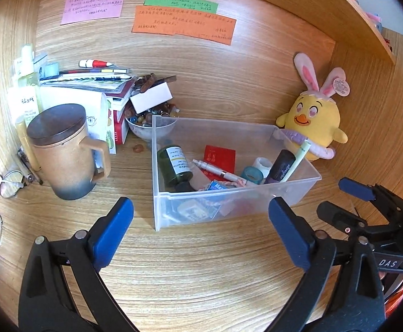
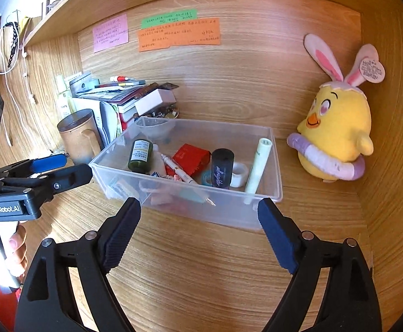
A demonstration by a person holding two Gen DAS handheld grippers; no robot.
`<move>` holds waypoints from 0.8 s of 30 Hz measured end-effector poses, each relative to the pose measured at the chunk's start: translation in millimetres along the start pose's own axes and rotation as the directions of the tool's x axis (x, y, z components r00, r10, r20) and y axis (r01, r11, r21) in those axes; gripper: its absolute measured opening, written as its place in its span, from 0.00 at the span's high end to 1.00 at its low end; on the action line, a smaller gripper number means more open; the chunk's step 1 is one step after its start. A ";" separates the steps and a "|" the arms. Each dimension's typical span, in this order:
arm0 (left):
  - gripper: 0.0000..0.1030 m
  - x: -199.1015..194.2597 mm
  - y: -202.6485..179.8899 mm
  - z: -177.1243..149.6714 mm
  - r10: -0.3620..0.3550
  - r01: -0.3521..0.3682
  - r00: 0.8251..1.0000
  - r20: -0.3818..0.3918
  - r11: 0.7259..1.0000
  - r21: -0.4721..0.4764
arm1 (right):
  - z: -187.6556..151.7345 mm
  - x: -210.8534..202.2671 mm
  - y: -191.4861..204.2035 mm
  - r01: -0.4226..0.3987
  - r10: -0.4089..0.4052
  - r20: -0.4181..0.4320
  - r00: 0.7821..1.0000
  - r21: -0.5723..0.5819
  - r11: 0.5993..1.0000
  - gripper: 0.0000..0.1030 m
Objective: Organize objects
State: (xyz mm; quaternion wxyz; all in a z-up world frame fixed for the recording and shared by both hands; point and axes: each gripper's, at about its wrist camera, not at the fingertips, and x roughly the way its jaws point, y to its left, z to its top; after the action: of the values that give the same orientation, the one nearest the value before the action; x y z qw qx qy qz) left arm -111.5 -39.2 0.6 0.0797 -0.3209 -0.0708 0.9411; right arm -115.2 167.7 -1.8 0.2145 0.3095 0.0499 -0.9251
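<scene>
Bin: clear plastic bin (image 1: 229, 193) at frame centre on the wooden desk (image 1: 201, 262), holding a green bottle (image 1: 175, 166), pen (image 1: 218, 171), tape rolls.
Left gripper (image 1: 201, 229): blue fingers spread wide, nothing between them, lower frame.
Right gripper (image 2: 198, 229): spread, empty.
Surroundings: lidded mug (image 1: 68, 152) left; chick plush (image 1: 312, 121) right.

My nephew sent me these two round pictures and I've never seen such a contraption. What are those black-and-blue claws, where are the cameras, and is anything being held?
No robot here: a person holds a hand tool in each hand, each with a fisheye camera looking along its two jaws. One picture looks from the left gripper, the other from the right gripper; each also shows the other tool at its edge. Both stand open and hold nothing. On the wooden desk stands a clear plastic bin of small items, with a lidded mug on one side and a yellow plush chick on the other.
</scene>
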 end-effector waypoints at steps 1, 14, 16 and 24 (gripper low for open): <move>0.04 -0.5 -0.2 -1.0 -0.001 0.001 1.000 -0.001 1.000 0.002 | -0.3 -0.1 0.4 0.000 0.000 -0.001 1.000 0.002 1.000 0.18; 0.03 -0.1 -10.6 -7.8 0.016 -0.016 1.000 -0.001 0.999 0.039 | -3.3 -0.6 -4.9 0.006 -0.005 -0.009 1.000 0.026 1.000 0.18; 0.03 0.1 -11.8 -8.0 0.021 -0.021 1.000 0.001 0.999 0.044 | -3.5 -0.6 -6.4 0.005 -0.004 -0.010 1.000 0.030 1.000 0.18; 0.03 -0.3 -15.9 -7.8 0.021 -0.021 1.000 0.004 0.998 0.056 | -3.0 -0.5 -9.2 0.004 -0.004 -0.012 1.000 0.037 0.999 0.18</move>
State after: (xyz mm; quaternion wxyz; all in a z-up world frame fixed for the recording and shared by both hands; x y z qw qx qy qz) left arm -104.8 -23.1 -2.4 0.0786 -0.3177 -0.0409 0.9441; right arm -117.2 176.8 -4.4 0.2065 0.3190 0.0344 -0.9243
